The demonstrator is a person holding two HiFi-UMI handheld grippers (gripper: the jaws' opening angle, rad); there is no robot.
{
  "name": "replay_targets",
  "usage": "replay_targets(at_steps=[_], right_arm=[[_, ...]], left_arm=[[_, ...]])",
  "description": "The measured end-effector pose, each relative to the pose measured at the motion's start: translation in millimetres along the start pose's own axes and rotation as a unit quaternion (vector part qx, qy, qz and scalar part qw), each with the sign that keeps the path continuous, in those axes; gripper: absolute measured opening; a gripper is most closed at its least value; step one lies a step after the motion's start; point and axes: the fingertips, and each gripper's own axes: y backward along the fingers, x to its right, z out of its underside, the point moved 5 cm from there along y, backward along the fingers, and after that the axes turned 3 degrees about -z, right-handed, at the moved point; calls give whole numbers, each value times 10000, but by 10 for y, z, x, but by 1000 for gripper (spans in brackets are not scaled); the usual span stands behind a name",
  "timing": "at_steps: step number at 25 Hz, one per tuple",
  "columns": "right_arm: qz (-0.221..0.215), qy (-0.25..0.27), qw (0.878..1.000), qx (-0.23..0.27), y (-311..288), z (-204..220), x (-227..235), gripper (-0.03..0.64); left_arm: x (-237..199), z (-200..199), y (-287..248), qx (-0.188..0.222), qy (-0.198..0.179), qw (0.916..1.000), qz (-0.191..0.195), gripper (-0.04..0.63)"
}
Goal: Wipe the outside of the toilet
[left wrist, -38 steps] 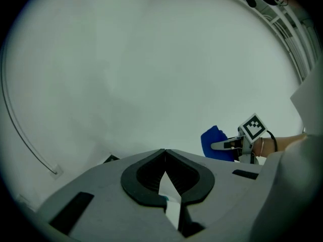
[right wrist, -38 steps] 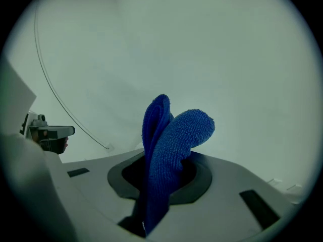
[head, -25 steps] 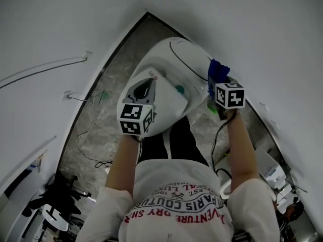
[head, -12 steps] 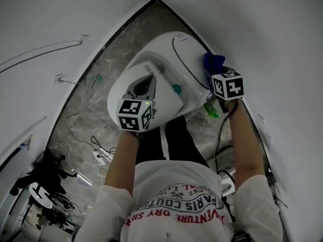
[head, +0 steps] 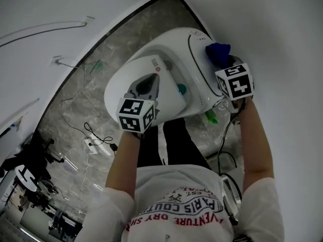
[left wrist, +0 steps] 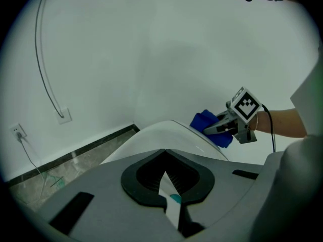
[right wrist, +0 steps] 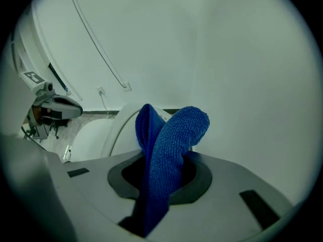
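The toilet (head: 174, 52), a smooth, glossy white oval, is sitting in the corner, its long axis running from the back wall out toward the person's legs. The right gripper (head: 223, 64) is working nearer the job, clenching a nubbly blue cloth (head: 217, 51) that seems to be touching the toilet's right flank, so the toilet lies just left of those jaws. The left gripper (head: 145, 86) is hovering over the lid, jaws closed on nothing.
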Motion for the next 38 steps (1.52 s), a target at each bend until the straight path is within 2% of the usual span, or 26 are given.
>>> replay_targets(at_steps=[8, 14, 17, 22, 25, 33, 38], right_arm=[[-81, 1055, 9943, -147, -291, -603, -9, 72], [-158, 1941, 9802, -353, -581, -1056, -190, 72], [-365, 2316, 9707, -527, -793, -1265, -333, 72], [-1001, 2416, 9595, -1043, -1134, -1484, -470, 72], [-1219, 2365, 9543, -1363, -1311, -1558, -508, 72], [-1141, 2615, 9366, -2036, -1860, -1697, -752, 72], [-1181, 2794, 9123, -2752, -2302, -1735, -944, 72]], left_arm=[[-284, 84, -65, 121, 366, 9993, -30, 8], [-606, 164, -75, 194, 586, 9979, -204, 8], [-790, 216, -150, 173, 609, 9976, -274, 8], [-1046, 355, -212, 113, 701, 9971, -286, 8], [-1158, 486, -211, 53, 768, 9967, -238, 8], [-1722, 664, -172, -2, 835, 9960, -305, 8], [-2092, 737, -168, 11, 893, 9955, -332, 8]])
